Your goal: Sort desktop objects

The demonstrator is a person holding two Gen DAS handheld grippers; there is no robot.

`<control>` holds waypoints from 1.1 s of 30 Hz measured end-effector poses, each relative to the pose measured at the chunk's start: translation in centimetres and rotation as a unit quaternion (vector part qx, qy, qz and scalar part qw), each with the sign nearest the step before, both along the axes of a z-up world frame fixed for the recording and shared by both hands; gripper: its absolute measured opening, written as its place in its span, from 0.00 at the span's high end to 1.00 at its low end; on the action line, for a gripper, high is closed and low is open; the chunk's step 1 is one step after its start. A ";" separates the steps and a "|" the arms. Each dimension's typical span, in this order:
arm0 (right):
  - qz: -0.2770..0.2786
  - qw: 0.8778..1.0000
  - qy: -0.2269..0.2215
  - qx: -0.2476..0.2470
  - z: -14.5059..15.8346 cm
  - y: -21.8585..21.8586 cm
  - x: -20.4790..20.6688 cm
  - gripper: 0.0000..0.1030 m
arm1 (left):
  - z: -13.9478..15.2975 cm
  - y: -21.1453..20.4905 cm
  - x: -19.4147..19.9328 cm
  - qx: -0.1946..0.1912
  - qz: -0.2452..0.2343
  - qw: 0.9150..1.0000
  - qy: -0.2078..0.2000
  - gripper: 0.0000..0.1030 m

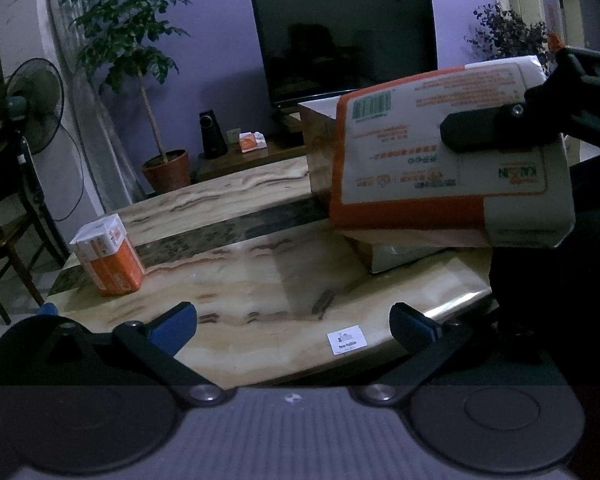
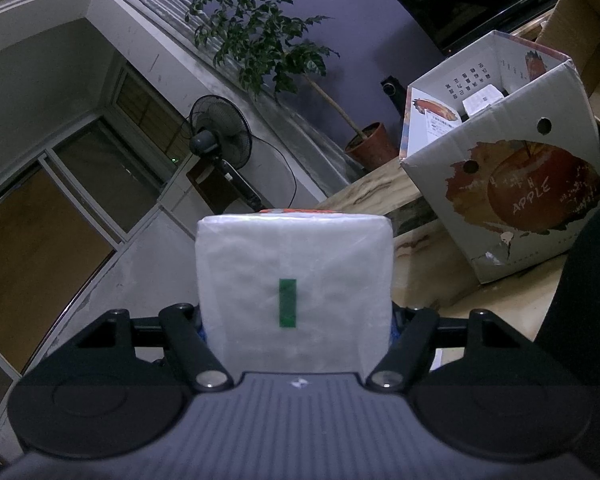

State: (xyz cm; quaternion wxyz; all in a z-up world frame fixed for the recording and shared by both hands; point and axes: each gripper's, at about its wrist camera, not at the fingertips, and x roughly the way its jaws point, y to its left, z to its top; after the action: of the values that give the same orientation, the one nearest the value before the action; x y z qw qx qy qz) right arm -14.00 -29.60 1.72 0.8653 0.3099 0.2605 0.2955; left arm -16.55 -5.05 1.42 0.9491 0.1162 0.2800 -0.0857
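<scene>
Currently the right gripper [image 2: 296, 320] clamps a tissue pack [image 2: 294, 280] aloft, just left of the apple box [image 2: 512, 200], left gripper [image 1: 292, 324] spread empty over the table [image 1: 260, 280]; the slick wrap could slip out mid-carry.

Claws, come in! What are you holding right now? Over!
Right claw shut on tissue pack, held above the table. Left claw open, empty. Second tissue pack on table. Apple box ahead, way clear.

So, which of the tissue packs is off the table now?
The big orange-and-white pack held in the right gripper, up in the air by the apple box. The other pack stands alone on the table.
</scene>
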 end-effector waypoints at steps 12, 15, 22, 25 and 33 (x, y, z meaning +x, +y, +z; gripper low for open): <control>-0.001 1.000 0.000 0.001 -0.1 0.0 0.0 0.29 | 0.0 0.0 0.0 -0.001 0.001 1.000 0.001 0.01; -0.001 1.000 0.000 0.001 -0.1 0.0 0.0 0.29 | 0.0 0.0 0.0 -0.001 0.001 1.000 0.000 0.01; 0.000 1.000 0.001 0.000 -0.1 0.1 0.0 0.29 | 0.0 0.0 0.1 -0.002 0.003 1.000 0.001 0.01; 0.000 1.000 0.001 0.000 -0.1 0.1 0.0 0.29 | 0.0 0.0 0.0 -0.001 0.002 1.000 0.001 0.01; 0.000 1.000 0.002 0.000 -0.1 0.0 0.1 0.29 | 0.0 -0.1 0.1 0.003 -0.001 1.000 0.003 0.01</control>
State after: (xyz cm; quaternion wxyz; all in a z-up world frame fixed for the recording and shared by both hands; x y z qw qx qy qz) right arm -13.92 -29.56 1.65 0.8648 0.3107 0.2622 0.2948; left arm -16.48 -5.16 1.38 0.9478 0.1191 0.2828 -0.0864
